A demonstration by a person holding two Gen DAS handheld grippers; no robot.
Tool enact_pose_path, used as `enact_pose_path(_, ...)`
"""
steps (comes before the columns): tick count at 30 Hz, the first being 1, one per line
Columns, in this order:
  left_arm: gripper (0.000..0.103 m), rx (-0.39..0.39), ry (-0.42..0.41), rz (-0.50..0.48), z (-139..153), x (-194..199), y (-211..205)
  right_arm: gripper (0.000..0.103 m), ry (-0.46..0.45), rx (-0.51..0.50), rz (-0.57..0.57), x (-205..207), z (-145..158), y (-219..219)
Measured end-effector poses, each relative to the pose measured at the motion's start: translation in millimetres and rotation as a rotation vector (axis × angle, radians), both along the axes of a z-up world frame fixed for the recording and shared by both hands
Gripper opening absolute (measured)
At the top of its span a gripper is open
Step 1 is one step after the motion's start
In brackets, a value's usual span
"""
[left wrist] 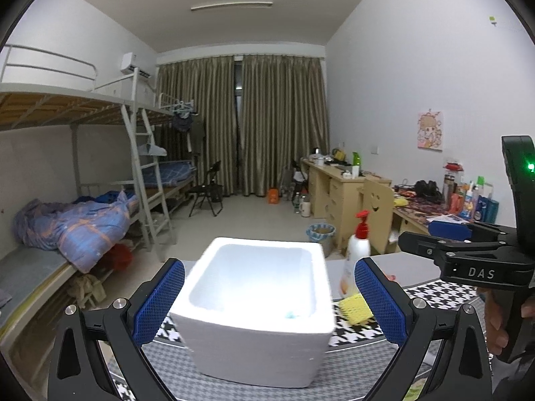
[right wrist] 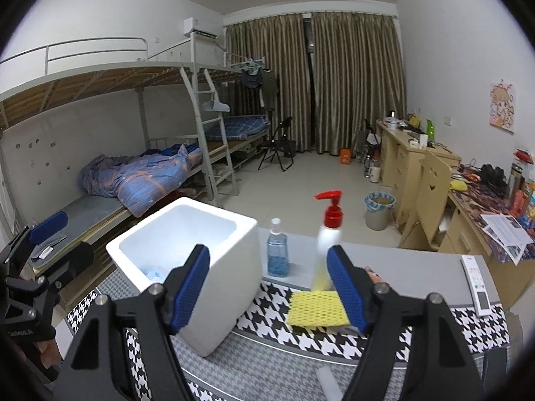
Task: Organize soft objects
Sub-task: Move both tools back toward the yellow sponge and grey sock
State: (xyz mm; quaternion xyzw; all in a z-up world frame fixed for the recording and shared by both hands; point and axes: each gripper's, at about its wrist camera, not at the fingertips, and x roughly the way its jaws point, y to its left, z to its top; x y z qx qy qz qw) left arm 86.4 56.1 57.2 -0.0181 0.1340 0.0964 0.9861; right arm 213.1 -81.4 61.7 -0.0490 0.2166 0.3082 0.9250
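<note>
White walls, pale tiled floor (right wrist: 301, 180). Metal bunk beds (left wrist: 83, 110) line the left wall; drawn olive curtains (left wrist: 240, 123) cover the far window. Wooden desks (right wrist: 411, 160) stand right. A ceiling lamp (left wrist: 231, 5) is overhead.

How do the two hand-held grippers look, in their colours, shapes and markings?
Both are black frames with silver bolts and two long fingers tipped by blue mesh-textured pads. The left hand-held gripper and the right hand-held gripper look alike. Seen from the left wrist view, the right one carries white letters "DAS" and a small green light on its body.
</note>
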Motion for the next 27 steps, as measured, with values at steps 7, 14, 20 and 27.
enact_pose_path(7,0.102,0.001,0.004,-0.053,-1,6,-21,0.077,-0.016,-0.003,-0.039,-6,-4,-22)
enact_pose_path(14,0.102,-0.005,0.010,-0.081,-2,10,-34,0.077,-0.009,-0.002,-0.075,-8,-10,-41)
enact_pose_path(20,0.102,-0.002,0.025,-0.108,-1,18,-47,0.085,-0.027,0.001,-0.097,-10,-13,-53)
enact_pose_path(27,0.102,-0.002,0.041,-0.127,-1,26,-53,0.098,-0.050,0.006,-0.125,-14,-19,-68)
